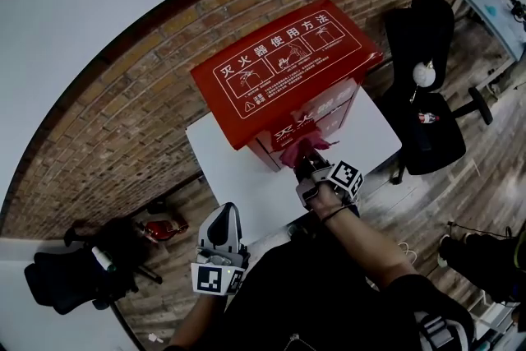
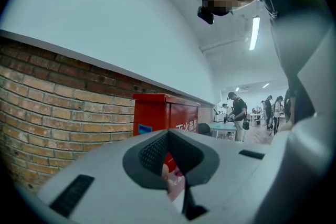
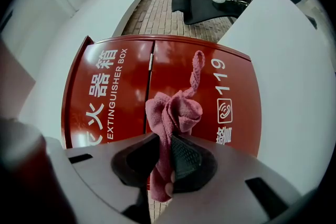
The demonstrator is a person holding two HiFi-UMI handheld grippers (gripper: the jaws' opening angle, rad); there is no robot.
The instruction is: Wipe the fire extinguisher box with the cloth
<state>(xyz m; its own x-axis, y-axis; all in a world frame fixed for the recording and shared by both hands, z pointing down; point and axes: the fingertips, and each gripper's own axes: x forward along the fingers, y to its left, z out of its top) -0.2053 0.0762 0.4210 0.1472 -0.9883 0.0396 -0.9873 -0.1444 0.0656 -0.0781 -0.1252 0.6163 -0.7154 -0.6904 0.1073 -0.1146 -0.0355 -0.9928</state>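
The red fire extinguisher box [image 1: 288,70] stands on a white platform [image 1: 238,168] against a brick wall, its lid printed with white instructions. My right gripper [image 1: 308,164] is shut on a pink cloth [image 1: 311,145] and holds it at the box's front doors. In the right gripper view the cloth [image 3: 173,113] bunches up from between the jaws of the right gripper [image 3: 167,139], over the seam of the red doors [image 3: 115,86]. My left gripper [image 1: 220,234] hangs low by my body, shut and empty. In its own view the left gripper [image 2: 168,134] points toward the box [image 2: 152,115].
A brick wall [image 1: 123,94] runs behind the box. A black office chair [image 1: 427,86] stands to the right. A black bag [image 1: 82,271] and a small red object [image 1: 164,228] lie on the wooden floor at left. People [image 2: 239,115] stand far off by tables.
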